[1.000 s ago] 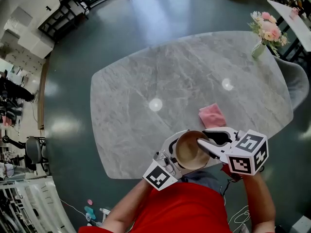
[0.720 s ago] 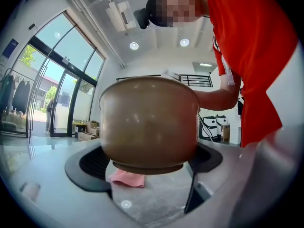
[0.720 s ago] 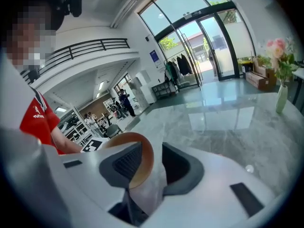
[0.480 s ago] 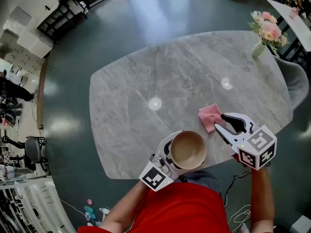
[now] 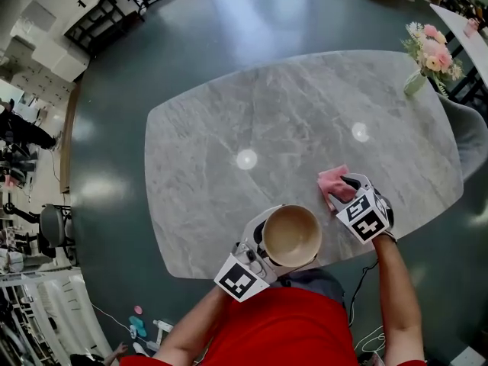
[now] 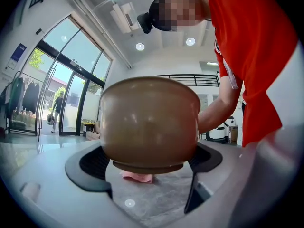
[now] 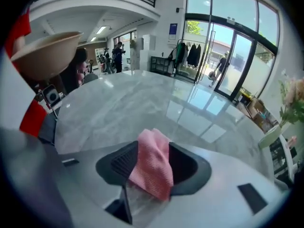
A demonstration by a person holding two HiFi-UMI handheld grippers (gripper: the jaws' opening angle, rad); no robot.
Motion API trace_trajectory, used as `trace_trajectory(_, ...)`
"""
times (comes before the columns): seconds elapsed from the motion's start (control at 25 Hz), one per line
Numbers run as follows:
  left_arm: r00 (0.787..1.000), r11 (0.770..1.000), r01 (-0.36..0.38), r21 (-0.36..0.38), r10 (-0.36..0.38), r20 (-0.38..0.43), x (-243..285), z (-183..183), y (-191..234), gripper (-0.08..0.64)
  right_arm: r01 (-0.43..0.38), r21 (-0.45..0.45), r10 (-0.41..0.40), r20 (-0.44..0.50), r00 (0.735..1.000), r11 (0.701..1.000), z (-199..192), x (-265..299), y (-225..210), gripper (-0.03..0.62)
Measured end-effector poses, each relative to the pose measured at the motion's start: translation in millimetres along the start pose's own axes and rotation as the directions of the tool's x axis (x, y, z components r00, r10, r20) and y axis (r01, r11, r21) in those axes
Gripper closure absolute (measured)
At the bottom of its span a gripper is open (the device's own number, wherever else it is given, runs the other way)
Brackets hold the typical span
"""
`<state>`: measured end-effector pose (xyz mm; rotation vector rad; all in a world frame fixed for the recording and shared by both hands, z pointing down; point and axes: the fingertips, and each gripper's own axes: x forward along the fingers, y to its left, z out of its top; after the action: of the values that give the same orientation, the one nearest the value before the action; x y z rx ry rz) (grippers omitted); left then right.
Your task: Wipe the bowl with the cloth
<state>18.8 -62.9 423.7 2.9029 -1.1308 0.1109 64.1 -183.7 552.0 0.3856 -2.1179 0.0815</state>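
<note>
A tan bowl (image 5: 291,235) hangs over the table's near edge, and my left gripper (image 5: 276,241) is shut on it. In the left gripper view the bowl (image 6: 149,122) fills the space between both jaws. A pink cloth (image 5: 332,180) lies crumpled on the grey marble table (image 5: 252,113), right of the bowl. My right gripper (image 5: 343,186) is down at the cloth with its jaws opening wide. The right gripper view has the cloth (image 7: 153,167) lying between the two black pads (image 7: 121,164), which do not press on it. The bowl (image 7: 45,53) shows at that view's upper left.
A vase of pink flowers (image 5: 427,52) stands at the table's far right corner. A grey chair (image 5: 469,128) sits past the right edge. Shelves and office chairs (image 5: 53,231) line the floor at the left.
My right gripper has left the bowl's rim and moved right and forward, down onto the pink cloth, its jaws spreading. The left gripper still holds the bowl in nearly the same place.
</note>
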Motion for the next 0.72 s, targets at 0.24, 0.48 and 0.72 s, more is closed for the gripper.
trace_trajectory(0.24,1.000,1.000,-0.014,-0.002,0.014,0.014,1,3,6,0.080,-0.036,0.000,0.036,-0.084,0.996,0.999,-13,20,0,0.408)
trace_trajectory(0.48,1.000,1.000,-0.018,-0.004,0.018,0.017,3,3,9,0.080,-0.064,0.038,0.068,-0.111,0.991,0.997,-23,28,3,0.410)
trace_trajectory(0.72,1.000,1.000,-0.019,-0.012,0.019,0.020,4,3,11,0.080,-0.042,0.024,0.044,-0.096,0.994,0.999,-23,26,5,0.527)
